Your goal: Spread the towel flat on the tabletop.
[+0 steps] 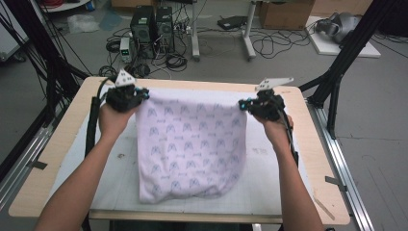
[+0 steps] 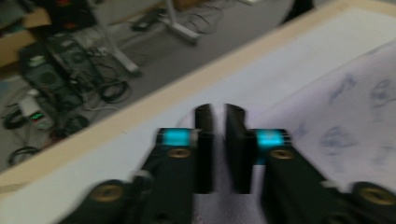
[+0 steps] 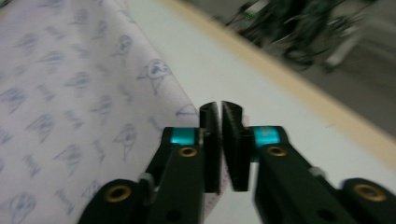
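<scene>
Patterned white cloth (image 1: pixel 192 144) at frame centre, draped down onto the table (image 1: pixel 308 159), left gripper (image 1: pixel 139 94) and right gripper (image 1: pixel 244 104) each holding an upper corner, jaws nearly closed on fabric

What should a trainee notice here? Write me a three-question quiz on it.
1. True or false: the cloth lies crumpled in a heap, untouched by either claw.
2. Where do the left claw and the right claw grip it? A) at its two raised corners B) along its near hem C) at its middle
3. Fill in: its printed pattern is ___ in colour.
Key: 1 false; 2 A; 3 blue.
</scene>
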The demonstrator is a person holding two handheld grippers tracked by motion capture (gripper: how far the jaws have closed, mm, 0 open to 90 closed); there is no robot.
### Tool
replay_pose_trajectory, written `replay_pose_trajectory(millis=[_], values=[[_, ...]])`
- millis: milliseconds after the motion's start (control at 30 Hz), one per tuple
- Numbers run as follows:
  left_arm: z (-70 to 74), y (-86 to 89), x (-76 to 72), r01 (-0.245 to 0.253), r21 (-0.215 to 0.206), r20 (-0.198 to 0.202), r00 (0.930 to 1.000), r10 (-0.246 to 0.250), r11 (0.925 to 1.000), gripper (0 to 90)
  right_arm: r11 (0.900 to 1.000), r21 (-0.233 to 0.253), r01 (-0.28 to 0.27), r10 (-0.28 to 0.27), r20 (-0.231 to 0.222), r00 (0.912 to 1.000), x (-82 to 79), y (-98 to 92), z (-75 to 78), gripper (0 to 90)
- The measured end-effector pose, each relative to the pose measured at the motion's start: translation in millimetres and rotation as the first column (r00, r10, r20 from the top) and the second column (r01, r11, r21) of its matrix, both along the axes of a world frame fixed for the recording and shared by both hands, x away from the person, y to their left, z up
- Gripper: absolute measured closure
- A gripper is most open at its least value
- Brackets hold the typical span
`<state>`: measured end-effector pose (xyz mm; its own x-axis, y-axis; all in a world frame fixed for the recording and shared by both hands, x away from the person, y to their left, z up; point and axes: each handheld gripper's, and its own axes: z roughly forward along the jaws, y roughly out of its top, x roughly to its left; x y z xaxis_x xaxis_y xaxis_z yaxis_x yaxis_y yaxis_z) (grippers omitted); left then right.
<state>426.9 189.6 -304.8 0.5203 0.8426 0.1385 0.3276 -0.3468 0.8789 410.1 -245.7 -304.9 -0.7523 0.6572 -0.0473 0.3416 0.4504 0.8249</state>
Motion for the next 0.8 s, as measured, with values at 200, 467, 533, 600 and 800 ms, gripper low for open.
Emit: replay_pose_trajectory(millis=[200,467,533,600,800], values=[[-35.3,7.0,-0.2,0.055,-0.030,-0.150,0.9869,-0.059,0.9981,55.1,0.998,0.029,0.048,-0.046,-0.055,0.9974,11.6,-5.9,-29.9,61.9],[-79.6,7.6,-36.4,0.168,-0.034,-0.218,0.9609,-0.171,0.9853,49.4,1.000,-0.007,-0.019,0.019,-0.111,0.9936,-24.4,-5.1,-74.9,58.0],[-88.3,5.8,-49.9,0.204,-0.018,-0.237,0.9502,-0.202,0.9788,46.2,0.999,-0.002,-0.053,0.052,-0.126,0.9906,-42.9,-3.6,-86.0,56.2],[-97.4,5.2,-67.6,0.242,-0.017,-0.248,0.9390,-0.238,0.9702,45.2,0.997,-0.023,-0.079,0.076,-0.129,0.9888,-52.2,-2.0,-90.4,53.9],[-116.9,5.7,-86.3,0.275,-0.024,-0.291,0.9179,-0.270,0.9612,46.4,0.989,-0.037,-0.142,0.135,-0.150,0.9794,-79.0,2.9,-102.5,52.0]])
